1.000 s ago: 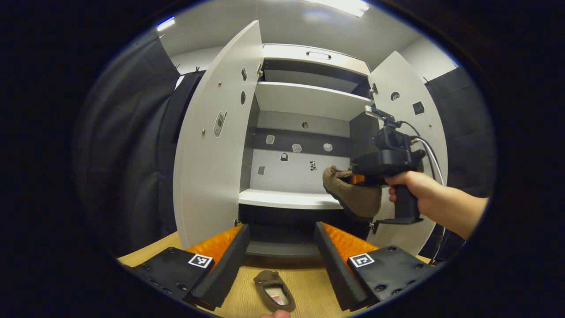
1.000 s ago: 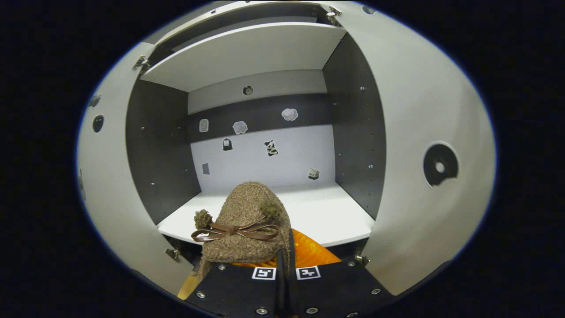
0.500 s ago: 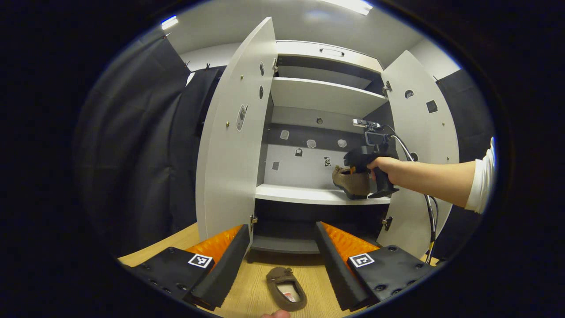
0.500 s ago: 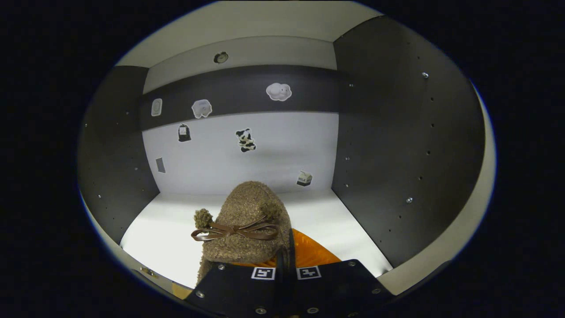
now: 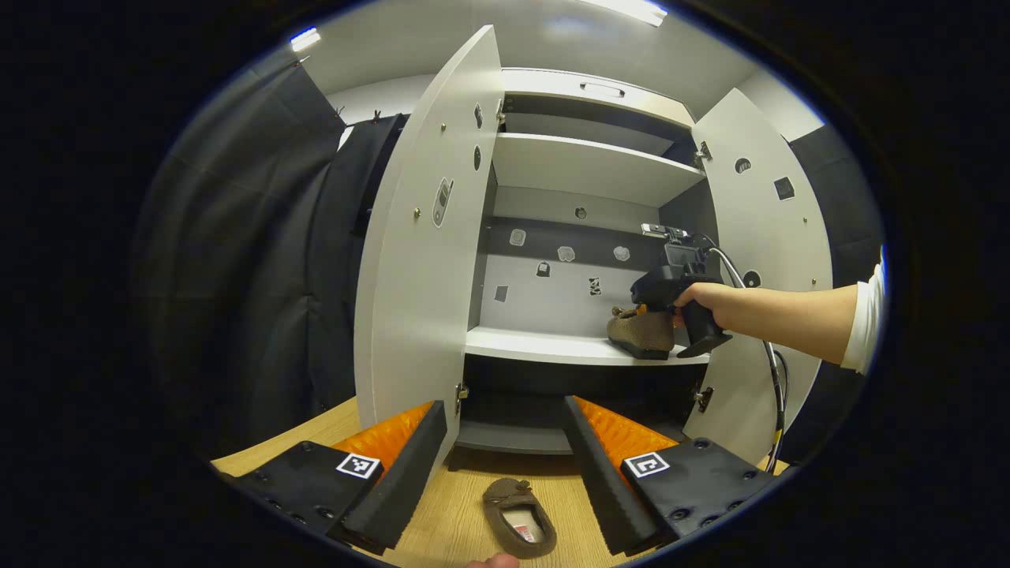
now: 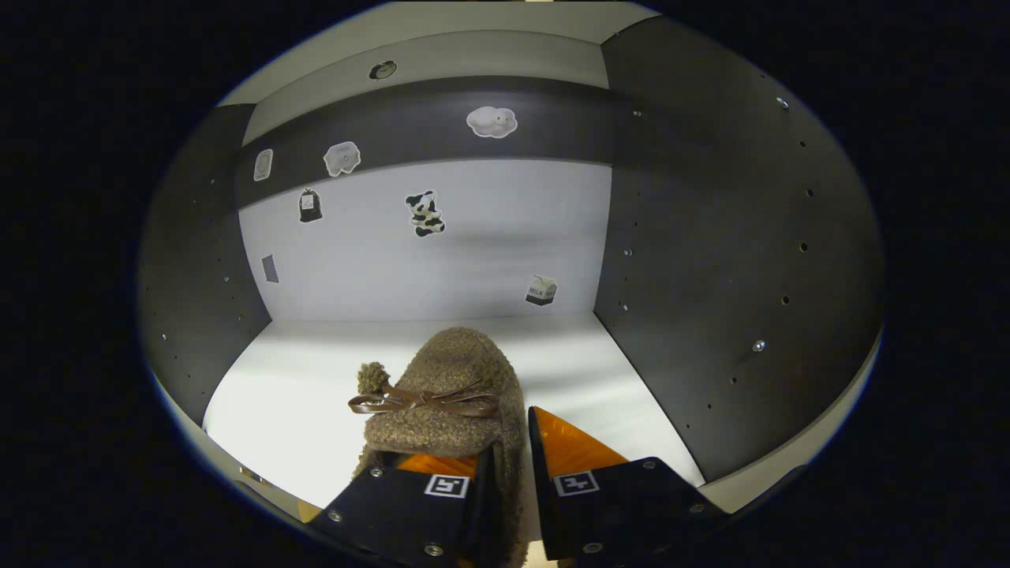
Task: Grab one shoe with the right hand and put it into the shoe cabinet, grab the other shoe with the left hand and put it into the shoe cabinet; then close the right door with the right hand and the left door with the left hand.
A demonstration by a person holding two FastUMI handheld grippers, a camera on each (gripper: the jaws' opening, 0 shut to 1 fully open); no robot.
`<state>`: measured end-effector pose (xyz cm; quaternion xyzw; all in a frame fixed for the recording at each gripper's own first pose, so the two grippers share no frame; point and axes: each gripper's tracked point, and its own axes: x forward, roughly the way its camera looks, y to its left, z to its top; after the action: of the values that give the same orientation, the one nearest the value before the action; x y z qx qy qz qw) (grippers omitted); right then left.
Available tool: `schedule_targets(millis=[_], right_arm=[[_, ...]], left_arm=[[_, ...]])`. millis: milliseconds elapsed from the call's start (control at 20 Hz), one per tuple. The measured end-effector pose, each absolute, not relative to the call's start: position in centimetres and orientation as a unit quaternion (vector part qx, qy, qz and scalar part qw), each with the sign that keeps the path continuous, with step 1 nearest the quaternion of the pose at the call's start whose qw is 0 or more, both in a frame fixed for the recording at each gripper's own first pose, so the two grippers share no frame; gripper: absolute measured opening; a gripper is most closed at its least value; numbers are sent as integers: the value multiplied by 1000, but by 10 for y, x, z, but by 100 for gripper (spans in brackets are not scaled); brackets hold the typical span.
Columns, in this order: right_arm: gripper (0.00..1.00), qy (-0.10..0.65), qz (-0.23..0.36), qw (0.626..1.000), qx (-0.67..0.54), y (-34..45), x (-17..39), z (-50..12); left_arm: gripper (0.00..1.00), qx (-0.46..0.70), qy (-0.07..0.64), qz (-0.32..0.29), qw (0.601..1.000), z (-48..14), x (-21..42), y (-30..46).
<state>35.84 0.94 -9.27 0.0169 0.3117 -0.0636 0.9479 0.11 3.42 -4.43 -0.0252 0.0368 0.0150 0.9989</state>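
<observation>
Scene: You stand before the open shoe cabinet (image 5: 584,170), with both doors swung wide and one fuzzy brown slipper going onto the middle shelf (image 5: 544,345).
Right gripper (image 6: 509,473): In the right gripper view, at bottom centre, your two fingers show a narrow gap with the slipper's side wall between them. The grip looks slack, so you seem to be letting go, but I cannot tell for certain whether both fingers press on it.
First slipper (image 6: 446,394): It sits on the white shelf with its toe pointing at the back wall and its bow on top. In the left gripper view it rests right of centre, near the shelf's right end, under your hand (image 5: 698,298).
Second slipper (image 5: 521,521): It lies on the wooden floor (image 5: 458,521) at bottom centre of the left gripper view, its opening up, between the fingers but untouched.
Left gripper (image 5: 501,465): It is spread wide and carries nothing.
Doors: The left door (image 5: 422,260) stands left of centre and the right door (image 5: 769,260) at the right of the frame, both open.
Risk: If you pull back with the slipper's wall caught between the fingers, you could drag it off the shelf edge. Its heel appears near the front lip, so a shallow placement could tip it out or block the right door when you close it.
Next risk: A low reach for the floor slipper could knock the left door.
</observation>
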Motion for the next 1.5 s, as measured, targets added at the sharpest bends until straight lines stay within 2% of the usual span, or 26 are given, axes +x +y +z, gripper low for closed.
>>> schedule_targets(millis=[50,150,200,300,350,500,600,800,1050,1100,1200,1500], right_arm=[[29,310,-61,949,9,8,356,-91],[41,308,-51,950,1,8,349,-84],[51,304,-49,952,-3,7,347,-79],[61,296,-42,954,-6,8,340,-70],[63,292,-38,956,-9,9,336,-65],[78,275,-33,961,-21,10,323,-49],[84,261,-16,965,-11,18,310,-37],[90,204,4,979,4,30,280,0],[91,152,33,988,-12,45,224,22],[91,139,36,990,-11,48,211,25],[91,121,39,992,-4,52,183,23],[92,98,34,994,32,45,104,-11]], left_arm=[[96,-25,36,13,999,-44,2,33],[96,-25,36,9,999,-46,3,31],[96,-26,36,7,999,-45,3,29],[99,-26,35,4,999,-46,5,27],[99,-26,35,3,999,-46,6,26],[96,-26,32,1,999,-43,5,25],[96,-27,31,1,999,-44,5,25],[96,-28,34,2,999,-46,4,25],[96,-26,39,2,999,-51,2,24],[99,-26,42,1,999,-53,1,23],[96,-25,49,-2,998,-59,-1,20],[96,-10,70,-4,997,-78,-11,14]])
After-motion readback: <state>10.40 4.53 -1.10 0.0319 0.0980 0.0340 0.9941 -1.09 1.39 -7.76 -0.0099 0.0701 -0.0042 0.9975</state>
